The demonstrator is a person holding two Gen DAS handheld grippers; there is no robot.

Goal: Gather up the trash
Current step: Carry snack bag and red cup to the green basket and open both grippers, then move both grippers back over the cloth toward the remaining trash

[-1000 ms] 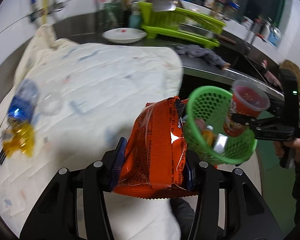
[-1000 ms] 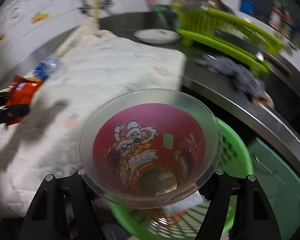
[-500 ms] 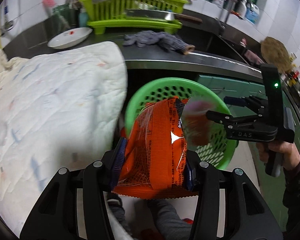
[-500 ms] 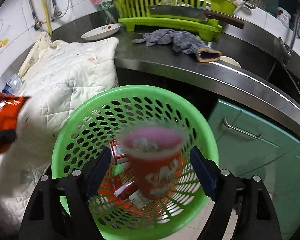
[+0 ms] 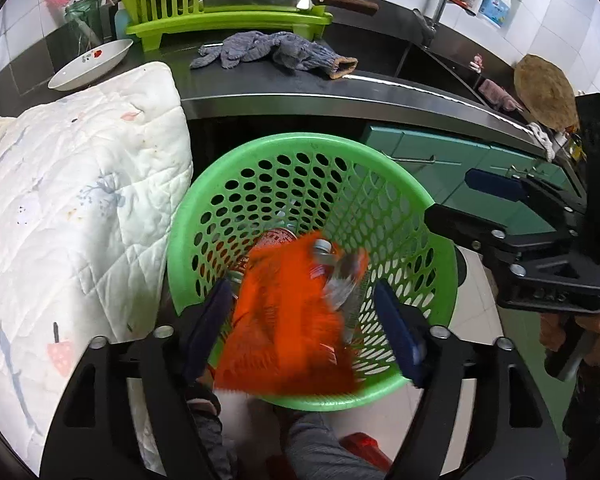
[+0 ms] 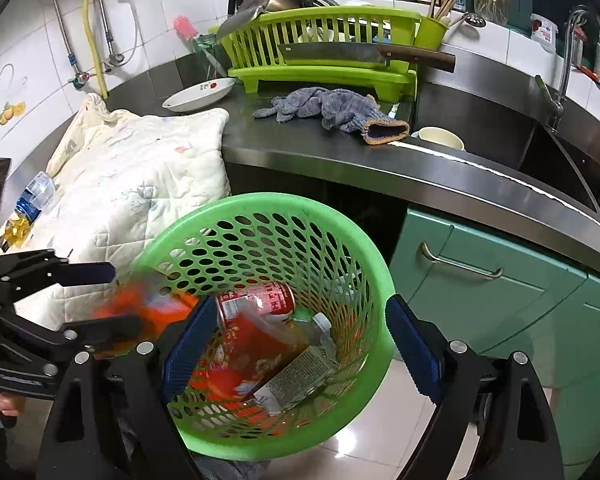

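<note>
The left hand-held gripper (image 5: 304,324) has its jaws spread wide above the green basket (image 5: 440,264). A motion-blurred orange snack bag (image 5: 284,320) lies between the blue pads (image 5: 206,324), touching neither. The right hand-held gripper (image 5: 460,204) hangs open at the basket's right rim. A grey glove (image 5: 272,50) lies on the table (image 5: 260,88).

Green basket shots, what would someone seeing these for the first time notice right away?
The bright green basket fills the middle of both views, on the floor in front of the dark counter, with a red can and other trash inside. A blurred orange snack bag sits between the open left claw fingers, over the basket. Behind, a cleaver lies on the lime dish rack.
</note>
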